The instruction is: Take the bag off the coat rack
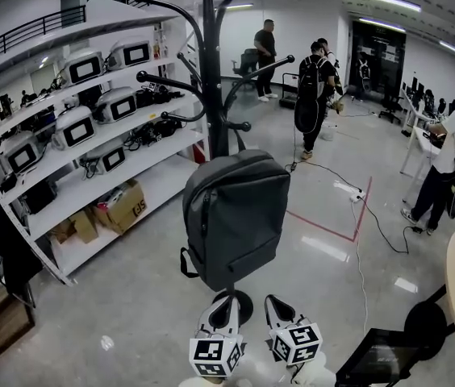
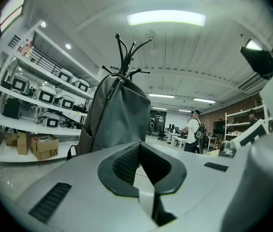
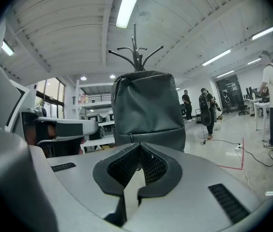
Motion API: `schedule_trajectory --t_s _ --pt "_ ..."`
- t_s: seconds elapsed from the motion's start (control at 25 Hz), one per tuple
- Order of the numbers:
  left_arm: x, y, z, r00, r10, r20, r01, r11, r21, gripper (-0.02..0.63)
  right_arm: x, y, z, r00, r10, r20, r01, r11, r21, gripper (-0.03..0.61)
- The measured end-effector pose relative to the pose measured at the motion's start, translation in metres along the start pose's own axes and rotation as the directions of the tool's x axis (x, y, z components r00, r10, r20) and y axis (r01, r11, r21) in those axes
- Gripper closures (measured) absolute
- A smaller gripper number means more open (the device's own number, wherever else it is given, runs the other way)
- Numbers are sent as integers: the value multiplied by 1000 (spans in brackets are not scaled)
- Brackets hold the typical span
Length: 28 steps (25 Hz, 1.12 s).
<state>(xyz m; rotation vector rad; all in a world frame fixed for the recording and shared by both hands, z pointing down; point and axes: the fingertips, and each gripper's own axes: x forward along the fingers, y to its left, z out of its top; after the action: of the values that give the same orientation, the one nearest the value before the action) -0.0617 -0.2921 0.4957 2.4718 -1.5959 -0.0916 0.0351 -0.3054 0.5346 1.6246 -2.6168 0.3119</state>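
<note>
**Head view.** Bag (image 1: 231,216): grey backpack hung on the coat rack (image 1: 209,71), against the pole, bottom just above the rack's base. Left gripper (image 1: 224,306) and right gripper (image 1: 278,309): side by side below the bag, not touching it.

**Left gripper view.** Fingers together, nothing between them. Bag (image 2: 119,115) ahead.

**Right gripper view.** Fingers together, empty. Bag (image 3: 148,110) squarely ahead.

**Handling.** Probably the approach. Part the fingers before contact, grip near the bag's top, and lift clear of the hook before drawing away, or the rack may tip.

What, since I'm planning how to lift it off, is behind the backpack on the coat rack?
Behind the backpack stands the coat rack, its pole showing above the bag and its round base below. The stretch of pole in between and the hook the bag hangs on are covered by it.
</note>
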Motion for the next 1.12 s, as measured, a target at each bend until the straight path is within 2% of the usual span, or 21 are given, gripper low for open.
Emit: schedule_trajectory --t_s 0.4,0.64,0.76,1.12 --pt "34 9 17 999 -15 32 15 1000 20 612 28 -13 21 999 10 34 -9 1000 -9 568" --pt "41 5 18 999 5 34 -5 1000 13 612 35 -21 28 999 40 27 -39 999 -35 568" --pt "43 3 21 999 22 30 -22 1000 2 612 39 -27 43 998 56 40 -54 997 -55 568" --pt "51 -4 22 998 47 31 -48 999 16 612 68 -61 112 989 114 96 -93 976 -196 566"
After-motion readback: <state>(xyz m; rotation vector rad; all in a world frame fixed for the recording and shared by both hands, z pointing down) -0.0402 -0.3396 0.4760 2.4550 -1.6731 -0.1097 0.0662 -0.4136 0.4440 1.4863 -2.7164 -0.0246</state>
